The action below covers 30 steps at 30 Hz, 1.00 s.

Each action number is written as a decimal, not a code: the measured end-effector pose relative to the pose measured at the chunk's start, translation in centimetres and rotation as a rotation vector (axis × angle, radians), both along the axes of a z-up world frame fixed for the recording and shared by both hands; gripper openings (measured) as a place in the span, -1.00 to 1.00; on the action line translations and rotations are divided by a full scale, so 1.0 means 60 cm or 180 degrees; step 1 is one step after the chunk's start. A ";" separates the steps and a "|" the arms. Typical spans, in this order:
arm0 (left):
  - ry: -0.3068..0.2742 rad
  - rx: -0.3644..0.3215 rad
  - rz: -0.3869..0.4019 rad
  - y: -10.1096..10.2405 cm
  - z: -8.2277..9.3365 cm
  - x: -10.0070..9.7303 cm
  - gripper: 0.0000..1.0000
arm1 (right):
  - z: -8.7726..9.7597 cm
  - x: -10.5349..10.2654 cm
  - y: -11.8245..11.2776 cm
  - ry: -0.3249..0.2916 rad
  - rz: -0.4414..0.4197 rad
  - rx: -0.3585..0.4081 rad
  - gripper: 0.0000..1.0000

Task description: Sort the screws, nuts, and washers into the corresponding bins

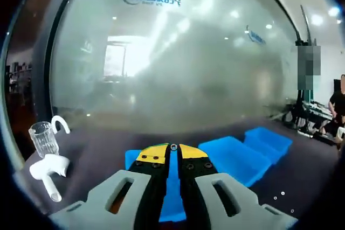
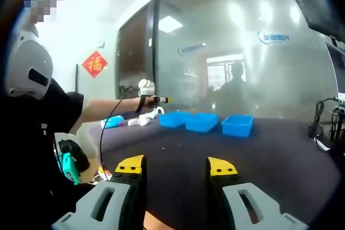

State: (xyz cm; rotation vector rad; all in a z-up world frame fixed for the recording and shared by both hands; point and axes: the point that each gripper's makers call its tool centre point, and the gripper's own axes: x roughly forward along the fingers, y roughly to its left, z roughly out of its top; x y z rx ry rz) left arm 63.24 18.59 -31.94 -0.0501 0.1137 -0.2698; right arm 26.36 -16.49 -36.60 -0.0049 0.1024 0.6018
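My left gripper (image 1: 173, 150) has its yellow-tipped jaws shut on a small round metal part (image 1: 173, 146), either a nut or a washer. It hangs above the nearest of three blue bins (image 1: 171, 195); the other two (image 1: 234, 157) (image 1: 268, 139) run off to the right. In the right gripper view the same bins (image 2: 175, 118) (image 2: 202, 122) (image 2: 237, 125) stand in a row on the dark table (image 2: 280, 154), with the left gripper (image 2: 159, 99) held over the left one by a person's outstretched arm. My right gripper (image 2: 177, 166) is open, low over the table, with nothing in it.
A clear ribbed glass (image 1: 43, 138) and a white plastic piece (image 1: 47, 169) stand left of the bins. Tiny loose parts (image 1: 278, 194) dot the table at right and mid-table (image 2: 164, 146). A frosted glass wall (image 1: 178, 57) runs behind. Cables (image 2: 323, 133) lie at the far right.
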 end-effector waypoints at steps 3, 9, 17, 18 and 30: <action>-0.0046 0.0054 -0.0006 -0.005 0.005 -0.006 -0.86 | 0.000 0.000 0.001 0.0006 -0.0003 0.0002 -0.21; -0.0132 0.0118 -0.0024 -0.014 0.014 -0.020 -0.44 | 0.001 0.002 0.004 0.0001 -0.0008 0.0016 -0.21; -0.0092 0.0003 -0.0114 -0.018 0.003 -0.042 -0.30 | 0.001 0.001 0.001 -0.0005 -0.0023 0.0008 -0.22; -0.0090 0.0001 -0.0122 -0.019 0.000 -0.048 -0.29 | 0.002 0.001 0.000 -0.0008 -0.0028 0.0023 -0.22; -0.0222 0.0015 -0.0569 -0.095 -0.004 -0.222 -0.21 | 0.011 0.008 -0.006 -0.0065 -0.0058 0.0037 -0.22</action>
